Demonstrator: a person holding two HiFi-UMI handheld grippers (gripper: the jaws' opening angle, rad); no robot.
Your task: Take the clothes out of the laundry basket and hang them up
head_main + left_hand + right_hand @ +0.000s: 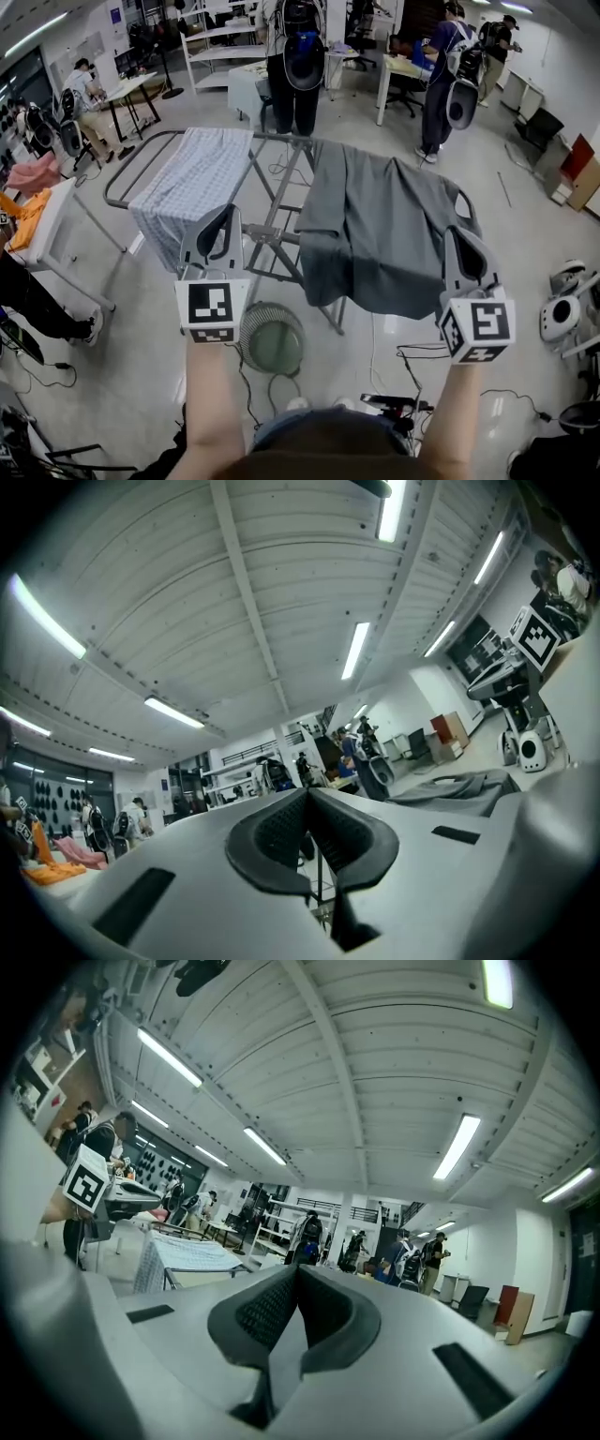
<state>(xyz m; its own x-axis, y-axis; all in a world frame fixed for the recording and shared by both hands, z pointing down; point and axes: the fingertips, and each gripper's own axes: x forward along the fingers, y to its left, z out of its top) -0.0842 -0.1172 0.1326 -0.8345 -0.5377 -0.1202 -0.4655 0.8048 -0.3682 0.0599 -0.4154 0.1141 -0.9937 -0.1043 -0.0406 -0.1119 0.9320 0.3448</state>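
With left claw [228, 212] and right claw [454, 232] closed empty, pinch the probably limp, light grey garment [375, 220] at centre frame by its hem.

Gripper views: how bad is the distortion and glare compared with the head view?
Left gripper view: heavy fisheye, black corners, long ceiling strip lights bowed and blown out above the shut left gripper. Right gripper view: same vignette and curvature over the shut right gripper. Head view: even light, mild bending, dark grey cloth sharp.
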